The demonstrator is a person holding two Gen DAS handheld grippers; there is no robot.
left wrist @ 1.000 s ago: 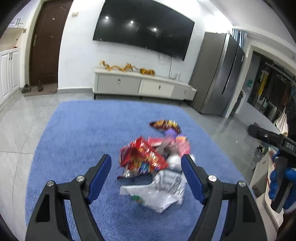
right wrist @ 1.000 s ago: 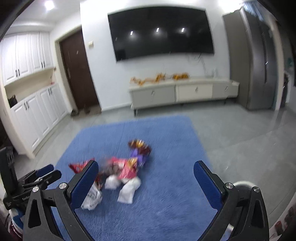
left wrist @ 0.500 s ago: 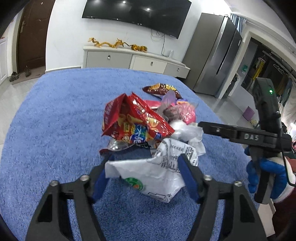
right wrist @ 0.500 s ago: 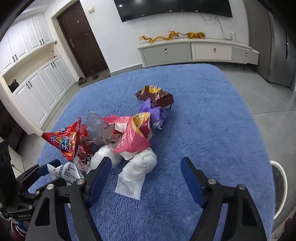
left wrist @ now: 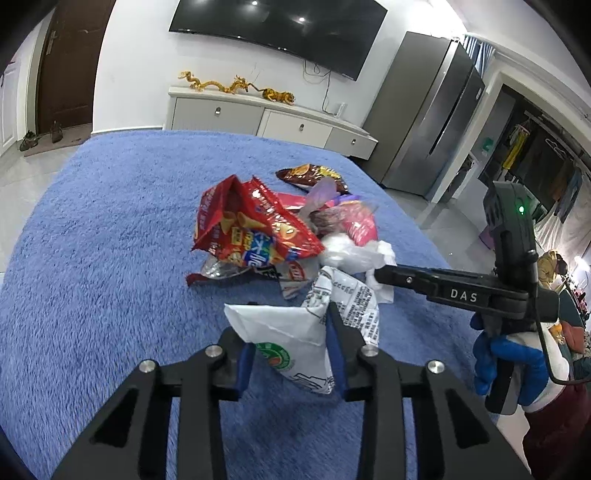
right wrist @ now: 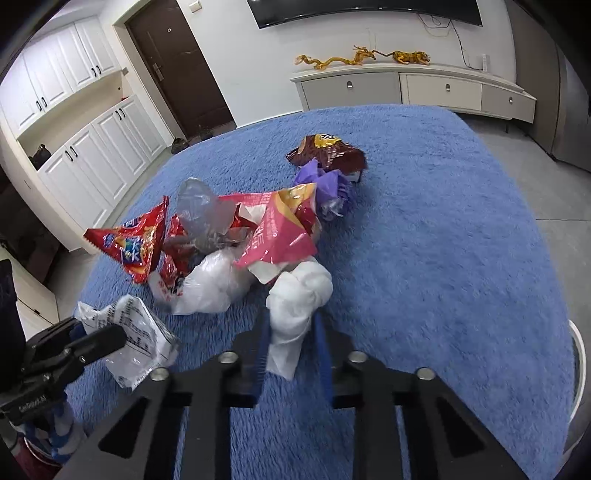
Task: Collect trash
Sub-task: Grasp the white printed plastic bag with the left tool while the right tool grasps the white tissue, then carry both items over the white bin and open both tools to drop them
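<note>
Closing done since 0.5 s ago: left gripper (left wrist: 290, 354) now clamped on white wrapper (left wrist: 295, 343), right gripper (right wrist: 290, 350) on white tissue wad (right wrist: 295, 306). 2 pieces secured at pile edge on blue rug (left wrist: 92, 258); lift judged next.

A fluffy blue rug (left wrist: 92, 251) covers the grey tiled floor. Beyond its far edge stands a low white TV cabinet (left wrist: 266, 118) bearing golden dragon figurines (left wrist: 236, 83), under a black wall-mounted television (left wrist: 280, 29). A dark brown door (right wrist: 177, 70) is left of the cabinet, a tall grey refrigerator (left wrist: 428, 122) right.
</note>
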